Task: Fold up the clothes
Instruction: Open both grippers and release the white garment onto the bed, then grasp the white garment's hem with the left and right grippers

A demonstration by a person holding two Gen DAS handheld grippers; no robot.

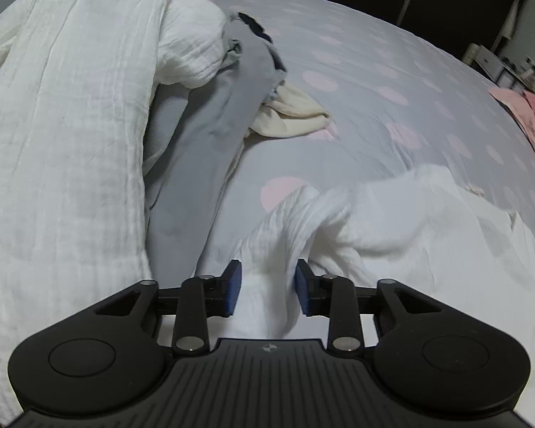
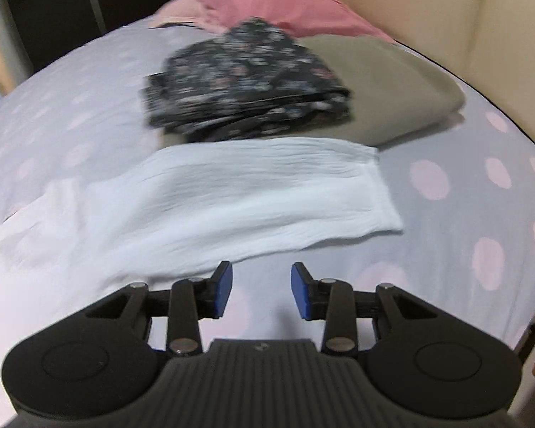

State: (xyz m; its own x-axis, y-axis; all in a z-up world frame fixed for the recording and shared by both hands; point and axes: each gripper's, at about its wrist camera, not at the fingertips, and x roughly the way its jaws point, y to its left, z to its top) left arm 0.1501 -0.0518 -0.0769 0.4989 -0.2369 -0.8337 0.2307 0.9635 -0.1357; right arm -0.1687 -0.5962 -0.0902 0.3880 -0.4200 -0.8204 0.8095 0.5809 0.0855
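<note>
Site: a bed (image 2: 446,264) under a grey sheet with pink dots.

Left gripper (image 1: 267,287): jaws stand apart, with a raised ridge of the white crinkle garment (image 1: 374,221) lying between the pads; they are not clamped on it. In this view that end of the garment is bunched and rumpled.

Right gripper (image 2: 261,290): jaws apart, nothing between them, hovering over bare sheet just beside the near edge of the same white garment (image 2: 253,196), which in this view lies long, flat and narrowed, its squared end toward the right.

Finished work, by appearance: a dark floral garment (image 2: 246,82) folded on an olive garment (image 2: 385,85), just behind the white piece.

Unfolded stock: a heap at left holding a large white cloth (image 1: 64,142), a grey garment (image 1: 203,135) and a cream piece (image 1: 289,114).

Judgement: the white garment is the item in hand, partway through folding. Both views are blurred, so whether the left gripper is closing or letting go cannot be determined. A further fold would call for firm grips on the bunched end and the near edge.
</note>
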